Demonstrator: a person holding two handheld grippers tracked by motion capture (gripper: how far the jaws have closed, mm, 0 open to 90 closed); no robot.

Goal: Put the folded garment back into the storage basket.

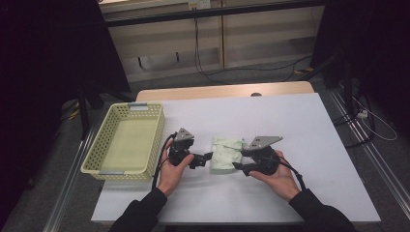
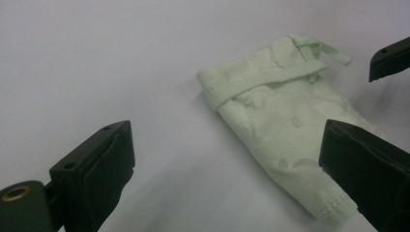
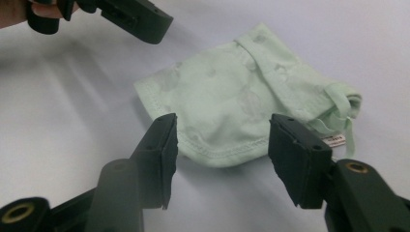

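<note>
- A white table [image 1: 300, 125] carries a yellow basket [image 1: 126, 140] at its left side.
- A folded green cloth [image 1: 226, 152] lies mid-table between both grippers, long axis running away from the person.
- Right gripper [image 3: 222, 150]: jaws spread, straddling the cloth's near hem, not pressing.
- Left gripper [image 2: 227, 159]: jaws wide apart, cloth just ahead, untouched.

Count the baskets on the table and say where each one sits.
1. The pale yellow basket sits at the left edge of the white table, left of the left gripper and apart from the folded green cloth. Nothing seems to hide another.
</note>
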